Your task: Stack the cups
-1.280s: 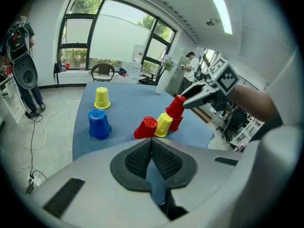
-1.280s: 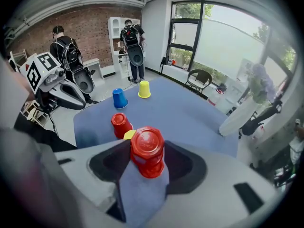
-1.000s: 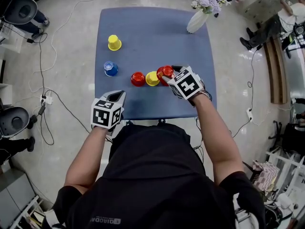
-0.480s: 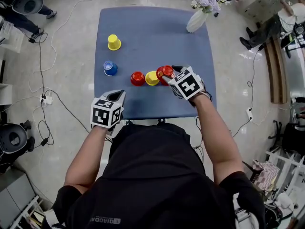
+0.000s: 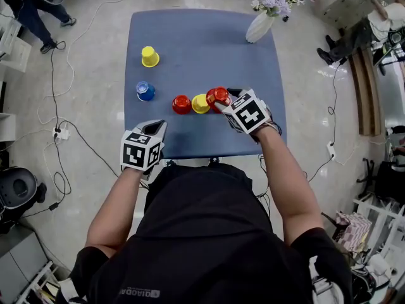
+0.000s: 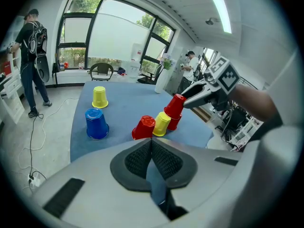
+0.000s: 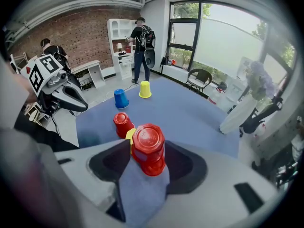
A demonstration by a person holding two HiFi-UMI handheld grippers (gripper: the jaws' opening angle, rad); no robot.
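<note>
At the near left edge of the blue worktop (image 5: 202, 37), the left gripper (image 5: 155, 126) hovers on an outstretched bare forearm. It angles forward and down, its marker cube facing up, and its jaws are pressed together with nothing between them. Further in on the right side, the right gripper (image 5: 226, 100) reaches over the worktop from a longer, straighter arm and tips more steeply downward. Its jaws are clamped on the sides of an upturned red cup (image 7: 148, 146). The left gripper view shows this held cup (image 6: 175, 105) tilted over a second red cup (image 6: 175, 122) that stands on the worktop beneath it. Just left of that pair, a yellow cup (image 5: 200, 103) and another red cup (image 5: 181, 104) stand side by side, all three close in a row. A blue cup (image 5: 145, 91) stands apart to the left, and a lone yellow cup (image 5: 150, 56) sits farther back. A white vase of flowers (image 5: 259, 25) occupies the far right corner. Each cube carries black-and-white square markers, and the black shirt (image 5: 202, 233) bears small white lettering, too small to read.
</note>
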